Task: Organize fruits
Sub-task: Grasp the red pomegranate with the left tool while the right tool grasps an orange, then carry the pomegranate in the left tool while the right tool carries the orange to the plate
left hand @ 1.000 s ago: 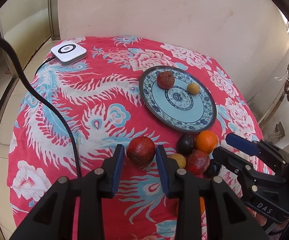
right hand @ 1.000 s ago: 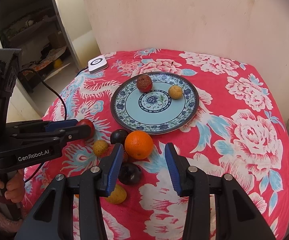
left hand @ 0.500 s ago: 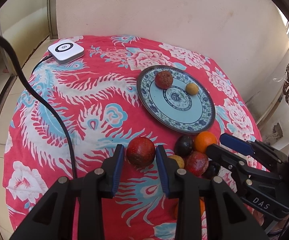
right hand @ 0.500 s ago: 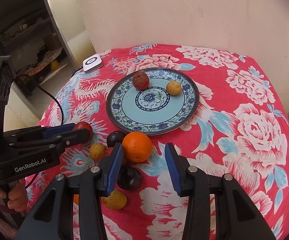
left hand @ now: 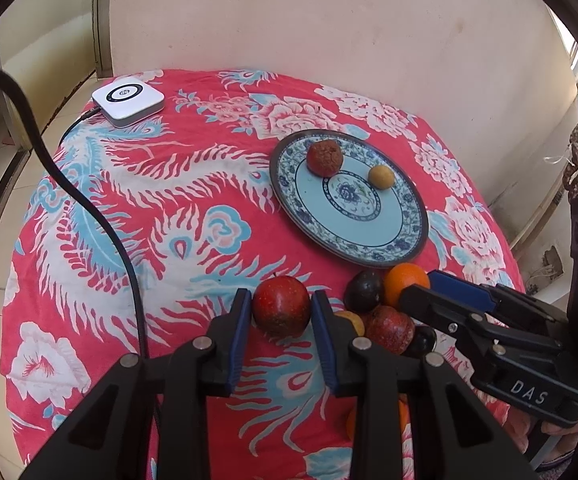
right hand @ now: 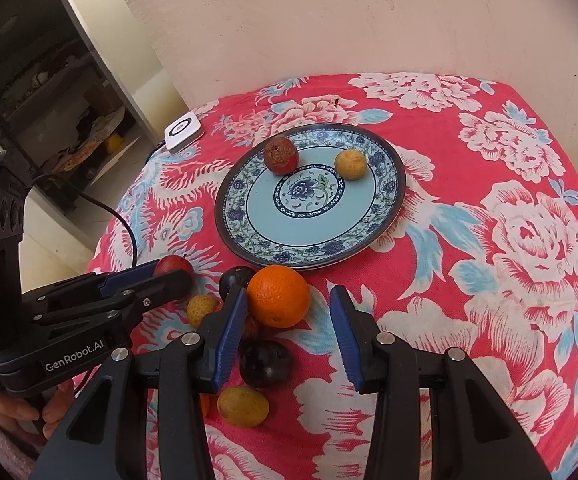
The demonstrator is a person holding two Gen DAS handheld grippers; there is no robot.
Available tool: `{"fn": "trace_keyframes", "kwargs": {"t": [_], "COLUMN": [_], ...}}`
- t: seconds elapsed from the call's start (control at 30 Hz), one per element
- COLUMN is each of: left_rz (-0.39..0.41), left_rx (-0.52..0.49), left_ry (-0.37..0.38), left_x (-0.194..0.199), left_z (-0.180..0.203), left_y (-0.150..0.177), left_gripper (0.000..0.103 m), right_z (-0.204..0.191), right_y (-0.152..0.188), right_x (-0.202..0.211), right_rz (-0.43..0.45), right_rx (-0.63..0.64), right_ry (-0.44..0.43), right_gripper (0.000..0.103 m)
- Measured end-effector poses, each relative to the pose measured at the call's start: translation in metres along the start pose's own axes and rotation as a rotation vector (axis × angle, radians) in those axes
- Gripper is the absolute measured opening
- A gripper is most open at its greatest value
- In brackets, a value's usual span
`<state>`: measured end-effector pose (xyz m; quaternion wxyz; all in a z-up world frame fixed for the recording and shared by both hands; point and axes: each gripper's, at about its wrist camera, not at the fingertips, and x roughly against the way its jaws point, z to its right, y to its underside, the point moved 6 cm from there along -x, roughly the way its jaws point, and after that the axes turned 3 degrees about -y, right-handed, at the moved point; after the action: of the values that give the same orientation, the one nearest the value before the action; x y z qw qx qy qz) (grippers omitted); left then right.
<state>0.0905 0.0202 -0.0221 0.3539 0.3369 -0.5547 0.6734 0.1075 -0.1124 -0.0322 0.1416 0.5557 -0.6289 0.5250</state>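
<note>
Right wrist view: plate holds two fruits; left jaws clamp apple, right jaws apart.

Red floral tablecloth, blue-and-white patterned plate, orange fruit, dark red apple.

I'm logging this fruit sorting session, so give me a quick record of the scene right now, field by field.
surface: round table with red floral cloth
plate: holds a wrinkled red fruit and a small yellow fruit
left gripper: shut on a red apple
right gripper: open, an orange at its left finger
loose fruit: cluster in front of the plate
other: white device at the far edge
</note>
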Motion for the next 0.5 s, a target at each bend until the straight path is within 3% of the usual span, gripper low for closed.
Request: {"fn": "trace_keyframes", "kwargs": {"t": [0.27, 0.5], "left_rz": [0.000, 0.005], "left_rx": [0.009, 0.012], "left_ry": [0.005, 0.025], "left_x": [0.0002, 0.0040], "left_z": [-0.0035, -0.0006], "left_y": [0.0002, -0.0044], "left_gripper": [0.032, 0.032], "right_z": [-0.0023, 0.0002], "right_y": [0.0005, 0.0026], "right_x": [-0.0045, -0.0006], "right_rz": [0.008, 0.019], "right_rx": [-0.002, 0.015], "right_ry": [-0.019, -0.008], "right_gripper": [0.036, 0.036]}}
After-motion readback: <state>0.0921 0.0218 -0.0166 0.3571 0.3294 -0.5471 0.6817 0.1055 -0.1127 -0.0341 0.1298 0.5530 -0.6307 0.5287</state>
